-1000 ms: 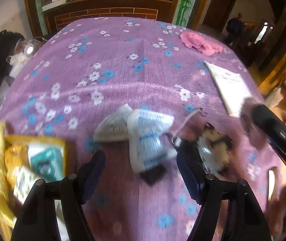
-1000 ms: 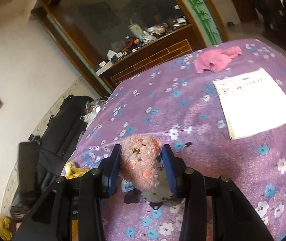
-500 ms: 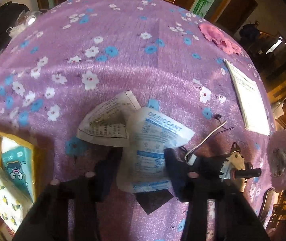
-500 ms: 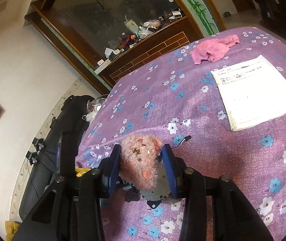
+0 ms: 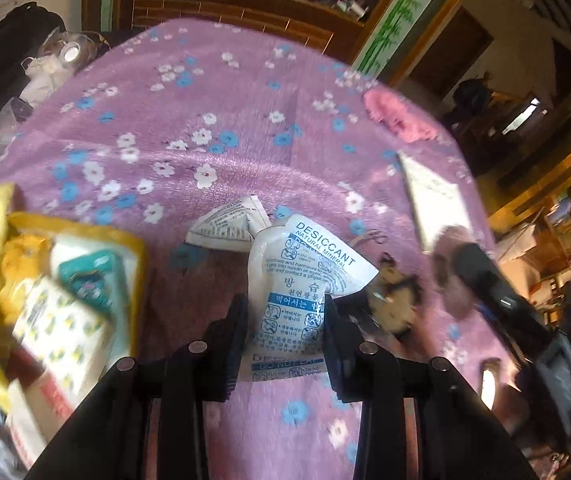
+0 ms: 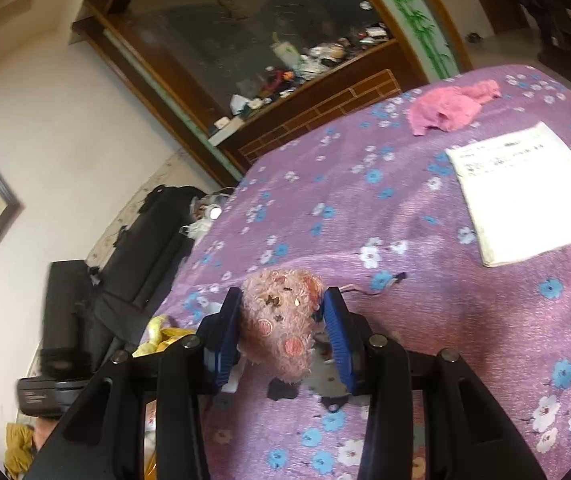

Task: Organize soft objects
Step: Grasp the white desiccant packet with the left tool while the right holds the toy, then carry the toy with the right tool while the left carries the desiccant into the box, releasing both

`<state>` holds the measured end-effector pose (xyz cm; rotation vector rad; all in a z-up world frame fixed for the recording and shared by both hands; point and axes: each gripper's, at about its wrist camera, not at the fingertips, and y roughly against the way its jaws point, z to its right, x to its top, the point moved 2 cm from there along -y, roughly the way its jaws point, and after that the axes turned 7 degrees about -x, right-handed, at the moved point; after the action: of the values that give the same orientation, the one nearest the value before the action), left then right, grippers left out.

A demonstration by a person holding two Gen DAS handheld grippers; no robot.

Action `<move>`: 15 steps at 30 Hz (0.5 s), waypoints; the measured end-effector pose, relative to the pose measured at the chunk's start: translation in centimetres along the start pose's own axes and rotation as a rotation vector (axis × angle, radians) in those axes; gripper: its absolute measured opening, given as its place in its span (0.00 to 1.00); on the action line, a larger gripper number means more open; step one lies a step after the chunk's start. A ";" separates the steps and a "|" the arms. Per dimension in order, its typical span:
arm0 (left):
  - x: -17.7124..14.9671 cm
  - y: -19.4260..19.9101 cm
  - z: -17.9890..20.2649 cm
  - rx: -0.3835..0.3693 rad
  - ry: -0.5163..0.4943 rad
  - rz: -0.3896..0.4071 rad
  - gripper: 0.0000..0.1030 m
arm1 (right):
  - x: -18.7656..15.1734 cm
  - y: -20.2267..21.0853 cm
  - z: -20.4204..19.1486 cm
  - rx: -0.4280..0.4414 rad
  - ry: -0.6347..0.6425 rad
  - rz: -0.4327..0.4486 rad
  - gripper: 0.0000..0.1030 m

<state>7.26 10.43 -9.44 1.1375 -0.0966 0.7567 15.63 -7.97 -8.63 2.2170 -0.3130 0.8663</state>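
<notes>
Left gripper [image 5: 285, 322] closing, pads pinching a white desiccant packet [image 5: 299, 300]; right gripper [image 6: 283, 322] clamped partway on a pink plush toy [image 6: 281, 320] above the flowered purple cloth [image 6: 445, 300].

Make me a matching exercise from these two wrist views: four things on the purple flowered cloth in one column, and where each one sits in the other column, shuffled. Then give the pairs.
Things
1. desiccant packet
2. pink fuzzy toy
3. pink cloth
4. white printed sheet

Places
A. crumpled near the far edge of the purple tablecloth
B. between the pads of the left gripper, whose jaws are closing
C. flat on the tablecloth, nearer than the pink cloth
D. clamped in the right gripper

Pairs: 1-B, 2-D, 3-A, 4-C
</notes>
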 end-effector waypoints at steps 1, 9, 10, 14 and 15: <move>-0.6 1.2 -0.1 -0.008 0.003 0.022 0.35 | -0.2 0.1 -0.5 0.019 0.015 0.001 0.39; -4.6 6.5 -2.3 -0.007 0.051 0.107 0.35 | -3.2 -0.4 -5.9 0.145 0.190 -0.049 0.39; -5.2 7.2 -2.9 -0.007 0.066 0.118 0.35 | -3.6 -0.6 -6.4 0.154 0.208 -0.059 0.39; -7.2 9.6 -5.4 0.024 0.113 0.166 0.35 | -6.0 -1.5 -8.6 0.219 0.267 -0.131 0.39; -7.6 10.0 -6.1 0.032 0.125 0.173 0.35 | -6.5 -1.7 -9.0 0.235 0.274 -0.149 0.39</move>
<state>-6.14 13.90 -7.63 1.1193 -0.0788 0.9842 7.10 -0.68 -9.28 2.2605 0.0877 1.1555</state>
